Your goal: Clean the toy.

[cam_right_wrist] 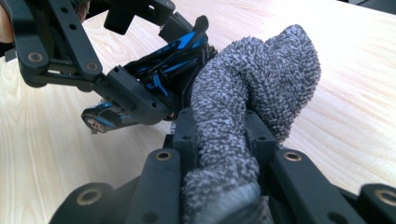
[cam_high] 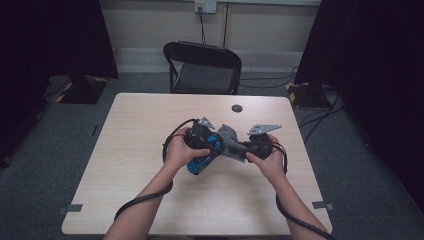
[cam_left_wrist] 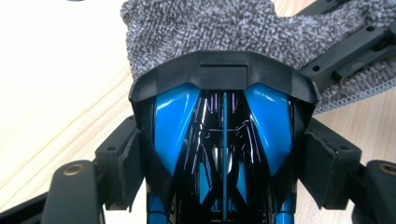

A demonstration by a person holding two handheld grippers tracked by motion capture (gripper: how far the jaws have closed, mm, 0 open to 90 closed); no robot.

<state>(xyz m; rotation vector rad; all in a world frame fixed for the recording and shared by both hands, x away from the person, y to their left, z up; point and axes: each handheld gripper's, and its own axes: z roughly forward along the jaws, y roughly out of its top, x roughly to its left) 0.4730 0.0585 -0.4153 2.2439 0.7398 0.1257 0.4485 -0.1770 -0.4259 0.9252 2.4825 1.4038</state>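
Observation:
A blue and black toy car (cam_high: pixel 199 162) is held over the middle of the wooden table (cam_high: pixel 140 130). My left gripper (cam_high: pixel 211 144) is shut on it: in the left gripper view the pads (cam_left_wrist: pixel 127 164) press on both sides of the car (cam_left_wrist: pixel 223 135). My right gripper (cam_high: pixel 242 148) is shut on a grey terry cloth (cam_high: pixel 230 139). In the right gripper view the cloth (cam_right_wrist: pixel 254 88) bunches up between the jaws of the right gripper (cam_right_wrist: pixel 222 136) and rests against the car (cam_right_wrist: pixel 170 58). The cloth (cam_left_wrist: pixel 210 28) lies just beyond the car's black spoiler.
A black folding chair (cam_high: pixel 202 67) stands behind the table's far edge. A small black disc (cam_high: pixel 237 108) lies on the table near that edge. Cables trail from both grippers toward the near edge. Dark curtains hang at both sides.

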